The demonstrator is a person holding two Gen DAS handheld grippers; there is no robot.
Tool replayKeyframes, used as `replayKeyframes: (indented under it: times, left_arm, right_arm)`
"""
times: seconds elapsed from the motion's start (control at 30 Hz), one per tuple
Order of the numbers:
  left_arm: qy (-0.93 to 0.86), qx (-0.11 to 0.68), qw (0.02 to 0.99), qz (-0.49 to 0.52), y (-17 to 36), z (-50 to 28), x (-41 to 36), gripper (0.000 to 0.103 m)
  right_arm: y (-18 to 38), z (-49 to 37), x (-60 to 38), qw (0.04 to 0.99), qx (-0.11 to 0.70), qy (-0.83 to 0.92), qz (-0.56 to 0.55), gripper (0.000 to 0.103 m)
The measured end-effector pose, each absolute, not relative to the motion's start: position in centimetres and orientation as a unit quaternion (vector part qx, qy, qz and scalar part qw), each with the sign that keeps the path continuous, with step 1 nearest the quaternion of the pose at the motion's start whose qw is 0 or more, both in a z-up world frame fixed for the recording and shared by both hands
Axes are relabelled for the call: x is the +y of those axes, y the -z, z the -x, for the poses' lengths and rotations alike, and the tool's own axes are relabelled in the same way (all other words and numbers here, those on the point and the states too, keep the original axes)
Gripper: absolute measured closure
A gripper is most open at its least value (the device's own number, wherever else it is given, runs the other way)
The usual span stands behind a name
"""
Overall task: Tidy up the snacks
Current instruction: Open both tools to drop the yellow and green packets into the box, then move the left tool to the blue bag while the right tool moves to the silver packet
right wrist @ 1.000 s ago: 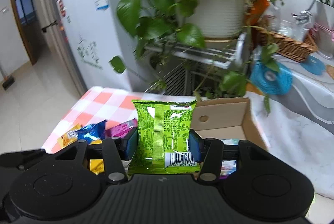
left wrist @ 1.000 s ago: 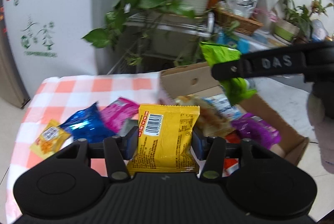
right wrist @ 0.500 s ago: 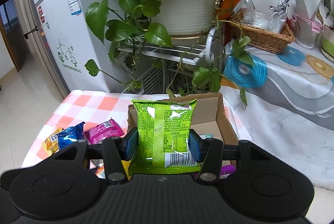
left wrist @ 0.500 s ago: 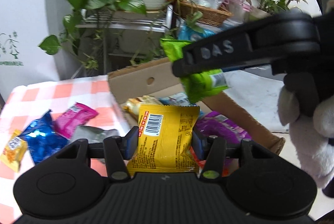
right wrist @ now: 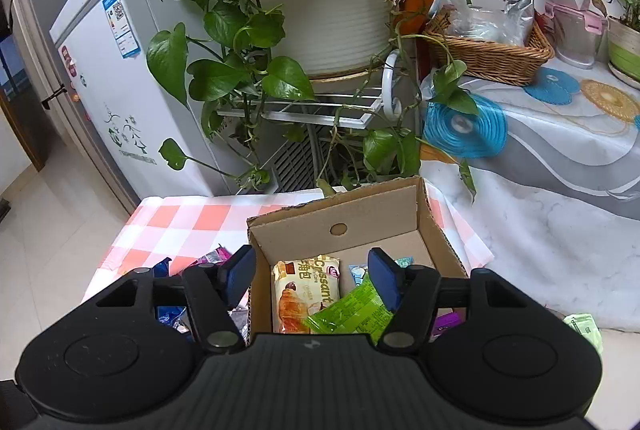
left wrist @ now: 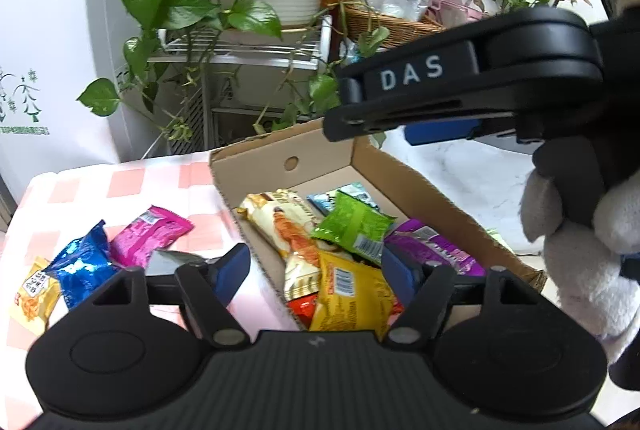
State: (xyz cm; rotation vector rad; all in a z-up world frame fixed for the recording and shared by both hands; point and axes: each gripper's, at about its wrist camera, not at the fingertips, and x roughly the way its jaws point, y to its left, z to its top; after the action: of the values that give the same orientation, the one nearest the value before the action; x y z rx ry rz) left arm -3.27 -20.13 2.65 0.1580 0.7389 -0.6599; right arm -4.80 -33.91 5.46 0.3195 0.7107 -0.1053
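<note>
A: Four packets are lying loose on the checked tabletop [left wrist: 160, 181], left to right: orange-yellow packet [left wrist: 34, 290], blue packet [left wrist: 82, 266], pink packet [left wrist: 150, 236], and a silver-grey packet [left wrist: 170, 262] partly hidden behind the left gripper [left wrist: 316, 270].

B: And the cardboard box [left wrist: 280, 153]?

A: Sitting just right of those. Inside it, the croissant packet [left wrist: 288, 230], yellow packet [left wrist: 352, 294], green packet [left wrist: 354, 226] and purple packet [left wrist: 432, 250] are overlapping in a heap.

B: Gripper states?

A: Left gripper: jaws have just been opening and are standing spread; the yellow packet is lying below and between them, no pad pressing on it. Right gripper [right wrist: 314, 278]: jaws also just been opening, spread over the box, with the green packet resting loose beneath, close by the right pad.

B: Handling estimate for the remaining packets?

A: Judging them light, soft, air-puffed film: slick and crinkly, likely yielding under the pads. Contents are probably brittle, so I am favouring a gentle pinch.

B: Where to take hold?

A: Across the short width, near the middle of the pouch, or on a crimped end seal, where the film is flat and stiffer. The blue packet is lying tilted on its neighbours, so its raised edge looks the easiest.
</note>
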Motion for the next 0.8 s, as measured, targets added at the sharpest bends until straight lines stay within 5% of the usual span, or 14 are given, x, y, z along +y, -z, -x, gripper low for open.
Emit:
replayKeyframes:
  times: [0.57,0.8]
  left_arm:
    - [0.258,0.371,0.888,-0.081,-3.1,0.6,-14.6,0.027]
    - [0.218,0.373,0.899,-0.07,-3.2,-1.1,-10.3,0.017]
  right_arm:
    - [-5.2,3.3,-31.3,0.924,0.353,0.008,-0.144,0.026]
    - [-4.9,2.7,-30.5,0.923,0.354,-0.005,-0.153,0.026]
